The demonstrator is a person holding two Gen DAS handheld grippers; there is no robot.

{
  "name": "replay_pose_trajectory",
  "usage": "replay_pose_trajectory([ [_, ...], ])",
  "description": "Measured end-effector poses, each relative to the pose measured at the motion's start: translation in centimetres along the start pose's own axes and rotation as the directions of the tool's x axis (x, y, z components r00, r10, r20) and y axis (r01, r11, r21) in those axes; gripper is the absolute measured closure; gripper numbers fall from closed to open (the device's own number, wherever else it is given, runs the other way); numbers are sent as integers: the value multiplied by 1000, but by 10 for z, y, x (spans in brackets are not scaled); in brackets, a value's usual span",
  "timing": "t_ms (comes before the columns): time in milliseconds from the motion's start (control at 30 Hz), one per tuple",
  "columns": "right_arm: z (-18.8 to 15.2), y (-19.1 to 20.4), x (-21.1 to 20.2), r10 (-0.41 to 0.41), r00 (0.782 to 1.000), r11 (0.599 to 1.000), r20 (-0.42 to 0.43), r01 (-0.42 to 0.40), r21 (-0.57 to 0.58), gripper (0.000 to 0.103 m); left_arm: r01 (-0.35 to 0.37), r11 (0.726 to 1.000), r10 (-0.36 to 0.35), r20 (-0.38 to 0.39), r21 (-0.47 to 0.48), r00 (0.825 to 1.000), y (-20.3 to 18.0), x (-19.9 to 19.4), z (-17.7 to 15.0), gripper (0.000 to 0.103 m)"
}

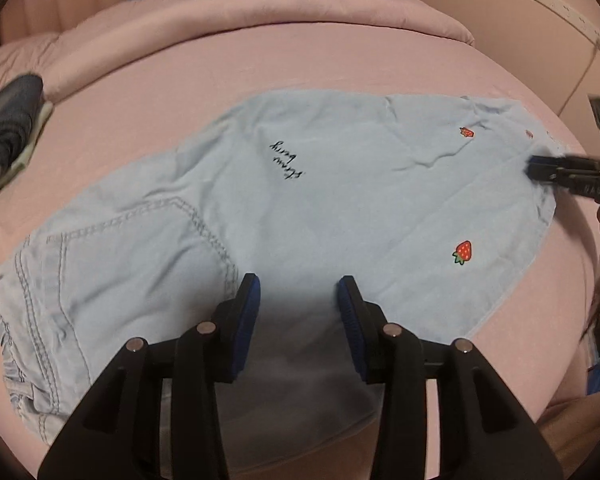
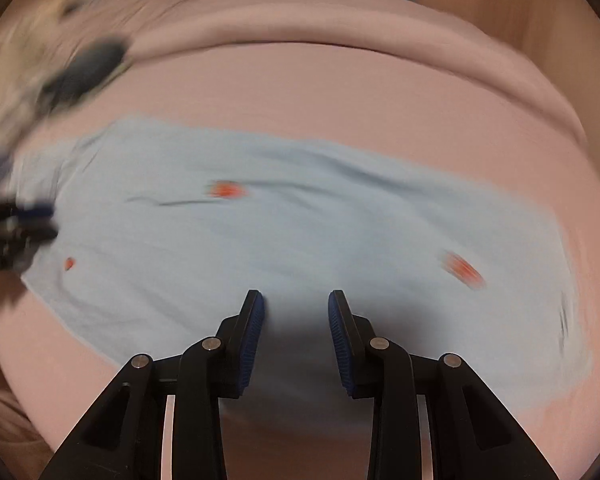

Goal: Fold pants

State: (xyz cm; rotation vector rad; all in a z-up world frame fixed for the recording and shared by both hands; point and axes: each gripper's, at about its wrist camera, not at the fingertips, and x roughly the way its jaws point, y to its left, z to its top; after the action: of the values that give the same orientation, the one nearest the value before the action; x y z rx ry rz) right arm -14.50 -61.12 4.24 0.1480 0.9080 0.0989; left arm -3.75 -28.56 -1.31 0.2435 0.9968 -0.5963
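A: Where are the pants?

B: Flat on the pink bed, laid out lengthwise. In the left wrist view the waistband and a stitched back pocket sit at the left, and the leg end runs off to the right. The cloth is pale blue with small strawberries and a line of dark script.

A: And the left claw?

B: Its fingers stand apart, with nothing between the blue pads. It hovers low over the near edge of the pants, about the middle of their length, and its shadow falls on the cloth below.

A: The right claw?

B: Also spread, nothing pinched, in its own view. It hangs over the near edge of the pants too. That view is smeared by motion blur, so the strawberries read only as orange streaks.

A: Do the two claws see each other?

B: Yes. In the left wrist view the right claw comes in from the right edge with its tips at the leg hem; whether they touch the cloth I cannot tell. In the right wrist view the left claw shows at the far left, at the edge of the pants, too blurred to read.

A: Anything else on the bed?

B: A pink duvet bunched along the far side, and a dark folded garment at the far left, well apart from the pants. A white power strip is on the wall at upper right.
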Motion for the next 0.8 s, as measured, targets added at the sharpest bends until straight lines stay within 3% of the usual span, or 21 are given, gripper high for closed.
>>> replay_pose_trajectory([
  [67,-1,-52,-12,-67,997,991,40,62,123,71,5,1000,-5,-23,-13,1000,2,-1,3,61],
  [133,-4,-108,-22,-173,984,949,52,153,275,71,-15,1000,14,-48,-9,999,-2,0,7,61],
  [167,-9,-137,-29,-184,981,916,67,146,374,71,-26,1000,26,-59,-7,998,-4,1,12,60],
  [233,-21,-170,-46,-115,984,861,136,31,507,75,-38,999,37,-72,-11,997,-10,1,19,57],
  [300,-28,-177,-63,-209,967,841,146,102,531,63,-8,1000,6,-67,-22,998,-21,-2,30,57],
  [333,-33,-179,-66,-219,966,830,139,110,547,60,12,1000,-13,-59,-23,998,-29,-5,35,57],
  [400,-48,-188,-67,-93,977,789,193,-45,613,60,58,998,-58,-42,-9,997,-46,-7,51,55],
  [467,-59,-184,-59,28,966,728,256,-195,657,60,119,993,-119,-33,-3,992,-64,-4,66,51],
  [567,-64,-179,-33,145,949,645,279,-305,701,60,259,964,-261,-39,-54,964,-87,8,86,51],
  [667,-59,-177,-17,146,932,589,332,-351,728,60,401,904,-411,-41,-146,911,-117,23,106,51],
  [767,-48,-180,-2,141,923,565,357,-371,737,60,503,830,-527,-41,-242,849,-144,43,120,51],
  [800,-43,-179,1,141,923,563,359,-373,738,60,516,817,-543,-41,-258,839,-149,47,123,51],
])
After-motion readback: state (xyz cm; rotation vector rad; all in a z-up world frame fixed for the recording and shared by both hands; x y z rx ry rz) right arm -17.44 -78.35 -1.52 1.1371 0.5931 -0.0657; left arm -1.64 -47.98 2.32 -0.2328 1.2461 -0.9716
